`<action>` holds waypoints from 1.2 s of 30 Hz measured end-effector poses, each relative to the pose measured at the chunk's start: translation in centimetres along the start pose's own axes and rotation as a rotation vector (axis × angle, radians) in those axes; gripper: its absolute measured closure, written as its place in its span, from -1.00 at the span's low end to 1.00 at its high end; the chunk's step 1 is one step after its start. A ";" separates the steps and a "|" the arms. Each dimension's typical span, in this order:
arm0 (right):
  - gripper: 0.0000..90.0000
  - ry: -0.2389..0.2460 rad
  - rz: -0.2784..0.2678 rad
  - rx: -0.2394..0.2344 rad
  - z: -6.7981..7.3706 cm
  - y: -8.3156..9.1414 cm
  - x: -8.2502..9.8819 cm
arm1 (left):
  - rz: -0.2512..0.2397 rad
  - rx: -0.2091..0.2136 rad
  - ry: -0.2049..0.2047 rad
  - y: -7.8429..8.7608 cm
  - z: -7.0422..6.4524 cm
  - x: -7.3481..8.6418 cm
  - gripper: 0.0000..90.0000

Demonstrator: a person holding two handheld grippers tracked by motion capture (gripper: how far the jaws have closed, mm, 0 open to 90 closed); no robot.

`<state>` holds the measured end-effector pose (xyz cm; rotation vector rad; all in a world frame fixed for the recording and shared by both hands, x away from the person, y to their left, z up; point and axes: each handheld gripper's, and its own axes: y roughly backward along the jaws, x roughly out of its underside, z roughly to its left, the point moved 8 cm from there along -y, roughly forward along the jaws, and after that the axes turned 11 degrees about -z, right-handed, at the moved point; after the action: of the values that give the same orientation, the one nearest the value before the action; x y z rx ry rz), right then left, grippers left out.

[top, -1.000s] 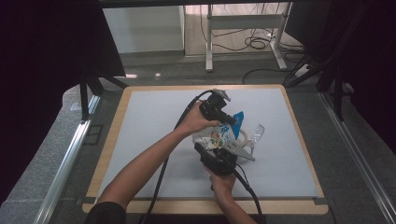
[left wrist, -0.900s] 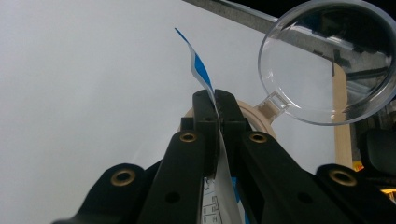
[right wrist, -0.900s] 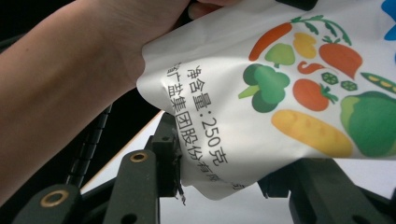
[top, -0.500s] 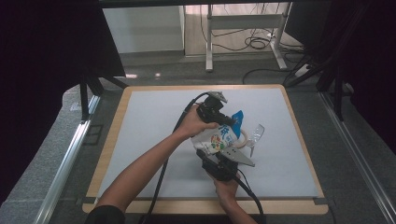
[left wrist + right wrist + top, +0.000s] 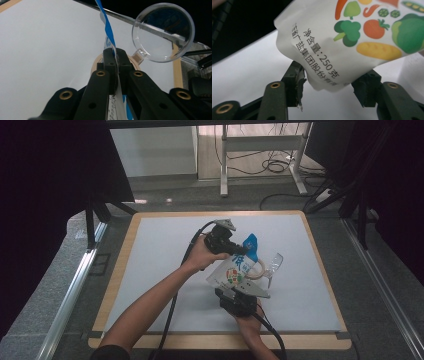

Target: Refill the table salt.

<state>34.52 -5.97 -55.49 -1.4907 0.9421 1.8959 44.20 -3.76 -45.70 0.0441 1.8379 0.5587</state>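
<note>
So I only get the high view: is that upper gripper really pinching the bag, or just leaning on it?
Observer: Pinching. The left gripper has its jaws shut on the thin blue-and-white top edge of the bag.
Operator: And the lower one?
Observer: The right gripper is open. Its jaws have just been opening, and the bag's bottom corner hangs between them unclamped.
Operator: What's the see-through thing beside the bag?
Observer: A clear round piece on a short stem, seen face on in the left gripper view. I can't tell what it is. A beige ring lies next to it.
</note>
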 end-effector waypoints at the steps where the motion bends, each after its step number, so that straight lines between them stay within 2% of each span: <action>1: -0.04 0.006 0.016 0.004 -0.1 0.0 0.2 | 0.001 0.002 -0.005 0.1 0.0 0.1 0.99; 9: -0.15 0.025 0.070 0.017 -0.7 0.1 0.9 | -0.028 0.007 -0.003 0.6 -0.4 0.4 0.99; 18: -0.16 0.031 0.074 0.005 -0.9 0.7 1.0 | -0.067 0.005 0.001 1.0 -0.5 0.5 0.99; 28: -0.19 0.016 0.060 -0.043 -1.3 2.7 0.8 | -0.125 0.001 0.027 1.7 -0.4 0.7 0.99; 36: -0.20 0.022 0.067 -0.038 -1.6 2.8 1.0 | -0.143 0.002 0.030 1.6 -0.6 0.8 0.99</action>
<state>33.04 -8.98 -56.15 -1.5226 0.9819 1.9584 43.01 -2.32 -45.69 -0.0943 1.8543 0.4590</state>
